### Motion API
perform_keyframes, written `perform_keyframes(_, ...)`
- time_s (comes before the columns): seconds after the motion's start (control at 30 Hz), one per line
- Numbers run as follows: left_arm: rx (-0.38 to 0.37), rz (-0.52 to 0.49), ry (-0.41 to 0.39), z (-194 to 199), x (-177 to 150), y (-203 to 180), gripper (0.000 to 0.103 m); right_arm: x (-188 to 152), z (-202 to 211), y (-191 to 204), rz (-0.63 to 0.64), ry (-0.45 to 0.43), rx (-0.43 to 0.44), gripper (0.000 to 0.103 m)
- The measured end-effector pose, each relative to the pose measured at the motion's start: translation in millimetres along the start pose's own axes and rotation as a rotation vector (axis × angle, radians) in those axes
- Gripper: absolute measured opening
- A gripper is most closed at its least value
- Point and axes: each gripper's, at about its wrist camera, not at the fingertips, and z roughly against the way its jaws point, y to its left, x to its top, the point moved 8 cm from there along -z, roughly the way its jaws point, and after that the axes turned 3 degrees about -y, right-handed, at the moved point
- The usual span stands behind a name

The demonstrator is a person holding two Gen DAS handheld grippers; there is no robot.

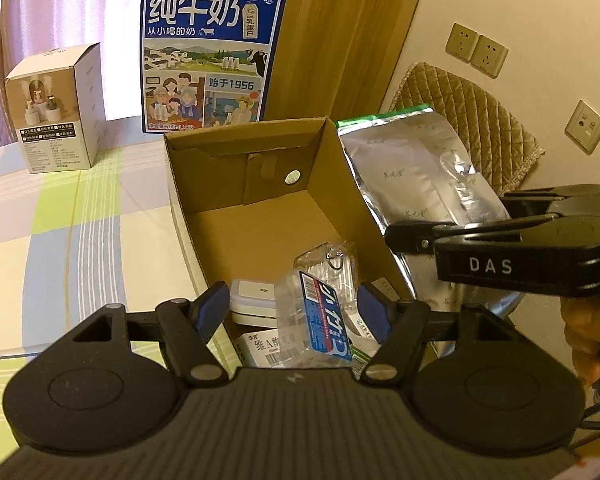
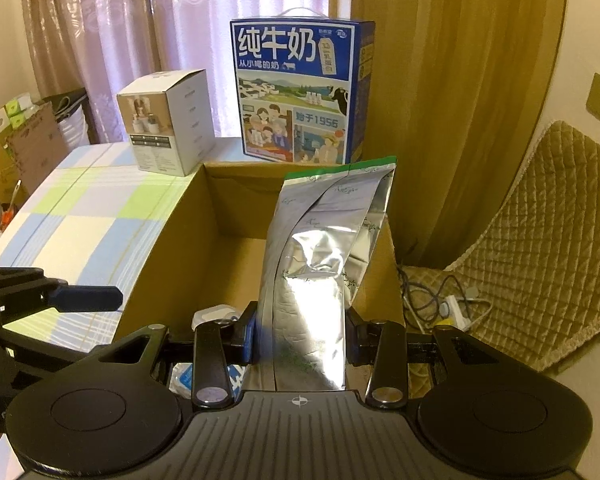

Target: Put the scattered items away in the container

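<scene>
The right gripper [image 2: 302,336] has its fingers [image 2: 246,338] clamped on the lower part of a silver foil bag [image 2: 320,248], which stands up ahead of them with its green-edged top tilted slightly right, over the right side of the open cardboard box [image 2: 172,248]. In the left view the bag [image 1: 412,184] sits along the box's right wall [image 1: 340,184], with the right gripper [image 1: 496,252] reaching in from the right. The left gripper [image 1: 292,308] has its fingers [image 1: 210,308] spread apart with nothing pressed between them; a clear packet [image 1: 320,312] with a blue and red label lies between and just beyond them in the box's near end. Left of the packet is a white case [image 1: 252,300], and below it a small white carton [image 1: 264,350]. Past the box, on the checked table [image 1: 72,232], stand a blue milk carton [image 1: 210,56] and, further left, a white box [image 1: 56,108].
</scene>
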Motion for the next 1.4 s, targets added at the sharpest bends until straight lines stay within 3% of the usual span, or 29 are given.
perform_keyframes(0.23, 0.005, 0.006, -0.003, 1.8, -0.6, 5.1, 0.066, 5.5, -5.5, 3.8, -0.002, -0.009, 0.005, 0.038)
perform_keyframes(0.3, 0.009, 0.009, -0.004, 2.7, -0.8, 7.3, 0.066, 9.3, -5.3, 2.1, -0.021, -0.034, 0.011, 0.051)
perform_keyframes(0.33, 0.012, 0.011, -0.004, 3.0, -0.8, 8.7, 0.066, 11.2, -4.2, 0.7, -0.031, -0.047, 0.006, 0.067)
perform_keyframes(0.37, 0.015, 0.011, -0.004, 3.6, -0.9, 9.7, 0.066, 13.1, -2.3, -0.6, -0.036, -0.058, 0.001, 0.070)
perform_keyframes(0.67, 0.023, 0.018, 0.002, 9.6, -4.9, 10.7, 0.068, 7.1, 9.1, -9.8, -0.059, -0.063, -0.010, 0.074)
perform_keyframes(1.1, 0.065, 0.002, -0.017, 41.9, -17.9, 1.3, 0.094, -18.8, 47.3, -9.0, -0.096, -0.062, -0.018, 0.094)
perform_keyframes(1.17, 0.075, 0.002, -0.025, 50.1, -21.1, -1.4, 0.096, -24.7, 55.2, -9.3, -0.104, -0.064, -0.019, 0.101)
perform_keyframes(1.4, 0.108, 0.037, -0.029, 80.3, -38.8, -7.0, 0.101, -49.6, 83.5, -10.4, -0.134, -0.048, -0.030, 0.101)
